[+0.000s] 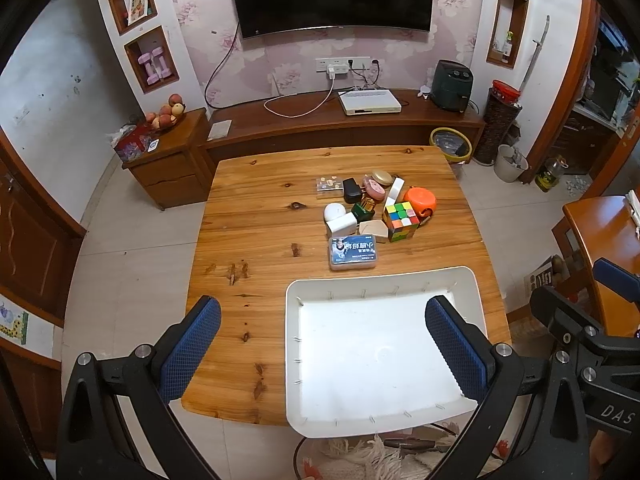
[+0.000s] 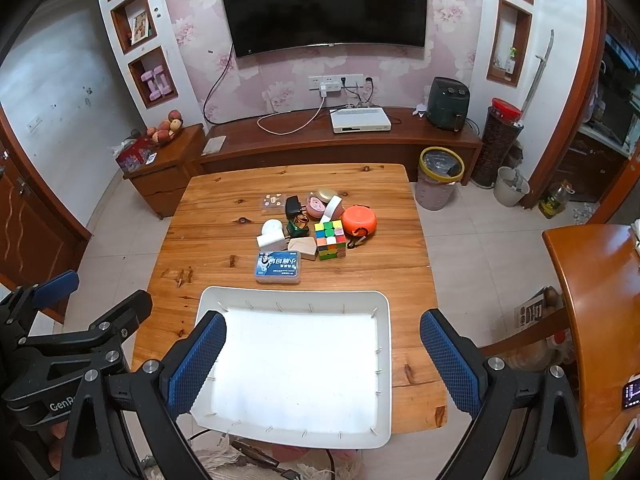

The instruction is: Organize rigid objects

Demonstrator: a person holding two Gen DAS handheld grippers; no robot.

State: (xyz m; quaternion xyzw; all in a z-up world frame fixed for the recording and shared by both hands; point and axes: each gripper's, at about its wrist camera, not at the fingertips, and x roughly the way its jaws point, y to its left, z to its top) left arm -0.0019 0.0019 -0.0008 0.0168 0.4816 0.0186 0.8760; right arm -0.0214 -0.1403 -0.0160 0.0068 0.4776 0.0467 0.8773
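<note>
Living room setup today: wooden table (image 1: 256, 216) in front of a TV stand (image 2: 340, 142), with a big TV (image 2: 324, 4) on the flowery wall behind it. I'm using the white tray (image 2: 384, 360) as my landmark, since it sits at the near edge of the table and hangs a bit over it.

Just past the tray's far rim is a clear plastic case with a blue label (image 2: 278, 267). Behind that case is the whole pile of stuff to sort, all bunched together: a puzzle cube (image 2: 330, 239), an orange round container (image 2: 359, 220) right beside the cube, a beige box (image 2: 303, 248), a white plug adapter (image 2: 270, 239), a black charger (image 2: 294, 205), a pink round thing (image 2: 315, 205) and a small clear box (image 2: 272, 201) at the far side. Nothing is inside the tray.

My left gripper (image 1: 322, 344) hovers over the tray's near left corner, spread wide with nothing in it. My right gripper (image 2: 322, 356) hangs over the tray itself, also wide apart and holding nothing.
</note>
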